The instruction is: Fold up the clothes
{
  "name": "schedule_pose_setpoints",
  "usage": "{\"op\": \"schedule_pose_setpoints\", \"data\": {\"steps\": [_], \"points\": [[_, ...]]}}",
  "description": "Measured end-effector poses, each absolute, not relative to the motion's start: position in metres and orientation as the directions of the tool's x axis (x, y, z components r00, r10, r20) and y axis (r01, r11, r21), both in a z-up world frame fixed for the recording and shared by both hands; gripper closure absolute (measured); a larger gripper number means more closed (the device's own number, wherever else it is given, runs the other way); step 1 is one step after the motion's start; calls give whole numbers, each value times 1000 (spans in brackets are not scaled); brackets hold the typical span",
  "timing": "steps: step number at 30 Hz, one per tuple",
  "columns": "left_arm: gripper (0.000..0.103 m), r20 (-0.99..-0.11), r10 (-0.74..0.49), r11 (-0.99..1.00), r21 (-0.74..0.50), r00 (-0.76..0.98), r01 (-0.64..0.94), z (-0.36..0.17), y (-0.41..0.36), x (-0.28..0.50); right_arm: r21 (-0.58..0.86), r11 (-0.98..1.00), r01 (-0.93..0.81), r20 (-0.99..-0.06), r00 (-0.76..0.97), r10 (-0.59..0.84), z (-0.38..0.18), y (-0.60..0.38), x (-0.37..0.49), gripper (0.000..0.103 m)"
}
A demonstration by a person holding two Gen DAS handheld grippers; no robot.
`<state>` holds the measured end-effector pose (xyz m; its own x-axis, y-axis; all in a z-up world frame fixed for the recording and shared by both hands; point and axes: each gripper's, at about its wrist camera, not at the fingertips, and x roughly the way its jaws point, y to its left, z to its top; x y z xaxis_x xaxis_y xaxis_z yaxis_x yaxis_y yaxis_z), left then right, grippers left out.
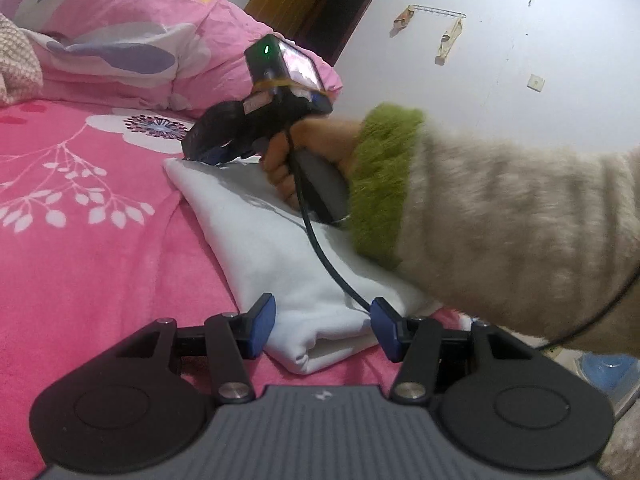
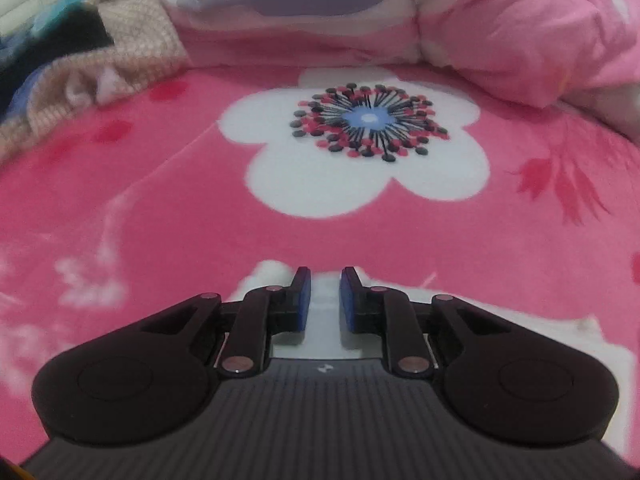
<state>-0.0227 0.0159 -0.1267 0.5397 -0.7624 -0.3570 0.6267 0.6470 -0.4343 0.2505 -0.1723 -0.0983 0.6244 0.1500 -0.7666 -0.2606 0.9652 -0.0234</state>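
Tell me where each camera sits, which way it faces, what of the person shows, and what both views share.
Left wrist: sits on the left hand-held gripper, facing along the folded white garment toward the wall; shows the person's hand and fuzzy sleeve holding the right hand-held gripper at the garment's far end.
Right wrist: sits on the right hand-held gripper, angled down over the pink floral blanket toward the pink quilt; no body part shows.
Shared: garment, blanket, quilt.
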Motion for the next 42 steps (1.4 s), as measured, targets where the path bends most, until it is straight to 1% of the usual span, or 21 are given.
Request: {"op": "schedule_pose_setpoints", "data": {"steps": [1,4,6,8,9,11,12,13,15,16,20,22,23,25,28,30,33,35,37,40,42], "points": [[49,-357,-763,646,-435,539,627,-127,16,-23,-21,964,-266,-758,633,159,-94,-173,249,89],[49,-354,-767,641,-445,535,625,-127,17,-23,-17,956,-294,-728,659,189,-52,-175,224,88],[49,-353,-772,636,-457,529,622,-128,19,-24,-16,933,-360,-702,668,246,-24,-175,192,88],[49,-356,-773,633,-466,524,618,-127,20,-24,-9,899,-439,-700,644,308,-14,-172,159,88],[49,-359,-772,635,-467,524,615,-127,20,-25,-14,890,-456,-721,622,307,-22,-169,152,88],[49,-368,-765,643,-465,528,608,-126,19,-26,-44,893,-448,-782,572,248,-61,-164,152,88],[49,-373,-761,648,-466,530,602,-125,19,-27,-44,900,-434,-783,574,239,-84,-165,152,88],[49,-378,-757,653,-466,533,597,-124,18,-28,-24,905,-426,-754,602,263,-89,-169,150,88],[49,-388,-748,663,-467,538,586,-122,17,-29,27,926,-376,-756,598,265,-72,-176,149,88],[49,-392,-745,667,-467,540,581,-121,17,-30,32,933,-358,-763,594,255,-61,-176,145,86],[49,-408,-737,676,-460,539,576,-120,18,-33,26,890,-456,-718,610,334,-32,-176,107,86],[49,-422,-726,687,-452,543,569,-119,18,-34,32,883,-467,-742,581,335,-51,-173,99,87],[47,-434,-716,698,-447,548,559,-119,19,-35,27,885,-465,-749,577,326,-68,-172,100,87],[47,-454,-709,705,-465,539,536,-122,22,-33,24,889,-457,-715,614,334,-86,-174,96,88],[47,-445,-717,696,-498,537,517,-122,29,-32,70,909,-412,-717,612,333,-60,-180,89,86],[47,-444,-715,698,-496,540,517,-120,31,-31,55,888,-456,-681,634,367,-47,-180,63,86],[47,-450,-702,711,-477,552,516,-117,41,-36,72,872,-484,-685,612,396,-67,-178,40,86],[47,-460,-682,730,-460,568,505,-113,48,-41,67,879,-472,-651,646,397,-88,-178,32,87],[47,-467,-659,751,-443,589,489,-109,56,-45,108,886,-452,-616,669,416,-85,-183,26,87],[47,-457,-619,783,-427,639,452,-99,70,-47,138,895,-424,-576,701,421,-60,-190,1,86],[47,-446,-602,794,-422,662,437,-92,74,-44,139,901,-411,-591,696,408,-66,-191,-14,86]]}}
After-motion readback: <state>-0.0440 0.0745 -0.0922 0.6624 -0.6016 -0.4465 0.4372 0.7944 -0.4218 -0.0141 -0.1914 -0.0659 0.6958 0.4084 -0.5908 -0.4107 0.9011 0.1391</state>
